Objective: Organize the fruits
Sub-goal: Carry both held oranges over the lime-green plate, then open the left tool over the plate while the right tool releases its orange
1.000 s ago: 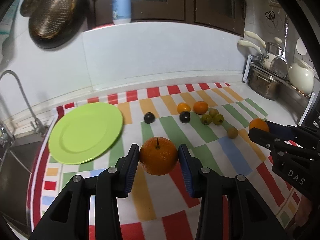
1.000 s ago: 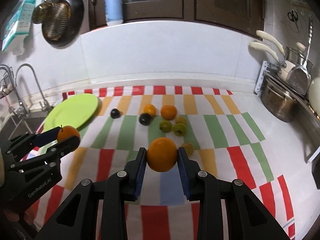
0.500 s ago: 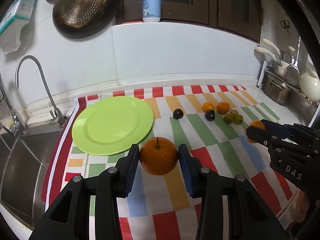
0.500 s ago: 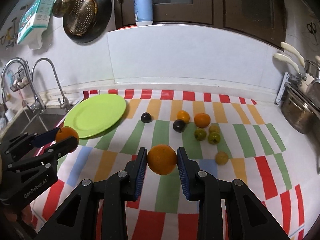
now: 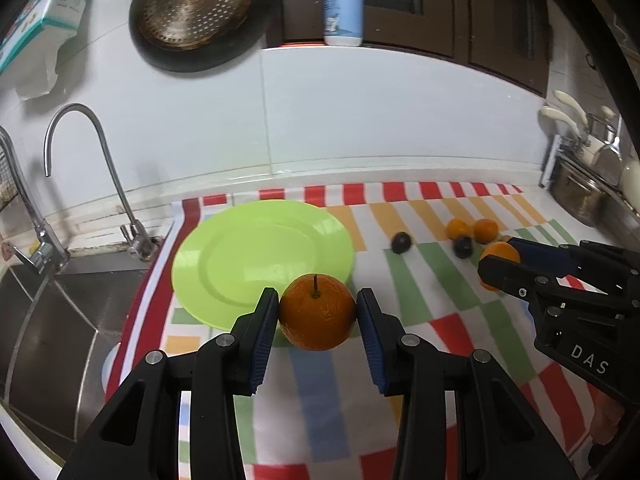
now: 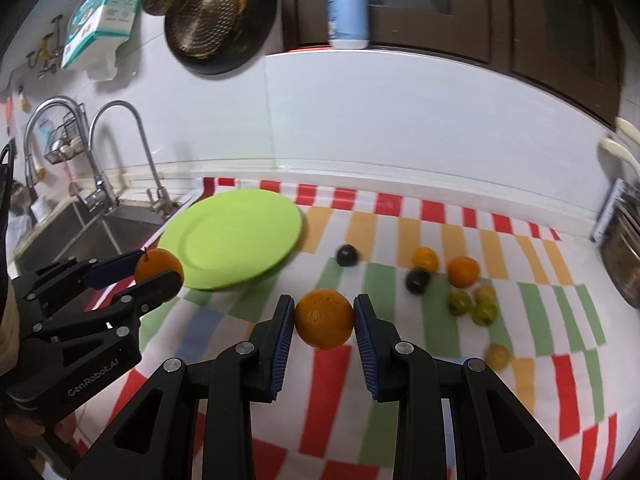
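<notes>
Left wrist view: the left tongs (image 5: pixel 317 312) are clamped on a stemmed orange (image 5: pixel 317 312) at lower centre of the frame, in front of the near edge of the green plate (image 5: pixel 256 256), which lies bare on the striped cloth (image 5: pixel 424 300) covering the bench. The right tongs (image 6: pixel 324 319), at lower centre of the right wrist view, are clamped on a second orange (image 6: pixel 324 319) with a pitted skin and no visible stem.

Surroundings: a sink (image 5: pixel 48 320) with taps at left, a perforated pan (image 5: pixel 192 4) and a soap bottle (image 5: pixel 343 4) at top, pots (image 5: pixel 580 196) at right.

Loose fruit count on the cloth, right wrist view, centre right: two dark round fruits (image 6: pixel 346 255), two small orange fruits (image 6: pixel 463 271), and four small yellow-green fruits (image 6: pixel 459 302). These lie well apart from the plate. Nothing stands between either held orange and the plate.
</notes>
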`<state>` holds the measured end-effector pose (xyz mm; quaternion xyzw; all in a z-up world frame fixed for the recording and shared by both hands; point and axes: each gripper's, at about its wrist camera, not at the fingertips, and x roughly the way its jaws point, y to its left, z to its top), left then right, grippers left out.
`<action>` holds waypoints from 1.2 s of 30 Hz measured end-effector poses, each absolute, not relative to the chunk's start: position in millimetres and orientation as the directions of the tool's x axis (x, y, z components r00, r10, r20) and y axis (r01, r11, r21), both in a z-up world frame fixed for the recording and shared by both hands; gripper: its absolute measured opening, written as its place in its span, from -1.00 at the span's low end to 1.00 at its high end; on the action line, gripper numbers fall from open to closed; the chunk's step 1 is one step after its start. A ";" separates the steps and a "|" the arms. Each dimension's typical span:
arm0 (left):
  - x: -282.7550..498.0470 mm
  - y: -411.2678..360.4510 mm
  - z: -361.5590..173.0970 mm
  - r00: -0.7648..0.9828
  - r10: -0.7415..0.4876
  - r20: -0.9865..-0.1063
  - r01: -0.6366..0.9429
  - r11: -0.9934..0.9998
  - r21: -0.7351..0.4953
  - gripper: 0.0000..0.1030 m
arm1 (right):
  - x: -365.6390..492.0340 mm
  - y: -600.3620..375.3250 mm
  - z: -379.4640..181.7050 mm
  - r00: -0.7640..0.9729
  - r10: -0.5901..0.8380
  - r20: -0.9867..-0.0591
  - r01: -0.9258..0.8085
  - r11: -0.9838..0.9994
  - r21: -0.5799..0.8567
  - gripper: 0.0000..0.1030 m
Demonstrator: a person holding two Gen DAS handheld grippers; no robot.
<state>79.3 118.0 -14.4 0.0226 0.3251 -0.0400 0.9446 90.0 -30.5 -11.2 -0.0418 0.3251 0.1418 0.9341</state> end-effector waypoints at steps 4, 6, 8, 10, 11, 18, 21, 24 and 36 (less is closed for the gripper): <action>91.4 129.9 -20.8 0.783 -0.035 -0.621 0.065 0.997 0.027 -0.23 | 107.6 -12.7 -13.2 0.739 0.276 -0.615 -0.338 0.941 0.016 -0.38; 98.3 137.2 -24.2 0.782 -0.023 -0.623 0.055 0.998 0.033 -0.23 | 117.8 -4.7 -15.2 0.730 0.298 -0.615 -0.359 0.933 0.025 -0.38; 103.6 143.2 -27.2 0.783 -0.007 -0.622 0.046 0.998 0.047 -0.23 | 127.0 3.1 -17.1 0.722 0.315 -0.616 -0.375 0.926 0.034 -0.38; 109.6 149.6 -29.8 0.785 0.002 -0.619 0.040 0.998 0.055 -0.23 | 136.2 11.5 -18.9 0.716 0.331 -0.615 -0.392 0.919 0.039 -0.38; 113.0 152.6 -31.2 0.785 0.003 -0.620 0.039 0.998 0.055 -0.23 | 139.4 14.3 -19.8 0.714 0.336 -0.614 -0.398 0.917 0.039 -0.38; 136.2 167.4 -46.8 0.772 0.014 -0.635 0.036 0.997 0.066 -0.23 | 170.0 42.1 -33.5 0.679 0.375 -0.631 -0.451 0.891 0.044 -0.38; 143.4 171.4 -53.5 0.764 0.018 -0.645 0.035 0.997 0.069 -0.23 | 180.1 50.0 -41.1 0.662 0.386 -0.643 -0.469 0.882 0.047 -0.38; 150.4 176.1 -59.9 0.752 0.021 -0.659 0.031 0.997 0.067 -0.23 | 190.0 56.4 -48.9 0.651 0.385 -0.654 -0.478 0.877 0.041 -0.38; 157.4 185.3 -63.8 0.737 0.020 -0.675 0.004 0.999 0.033 -0.07 | 210.5 58.5 -56.0 0.652 0.390 -0.650 -0.462 0.884 0.068 -0.18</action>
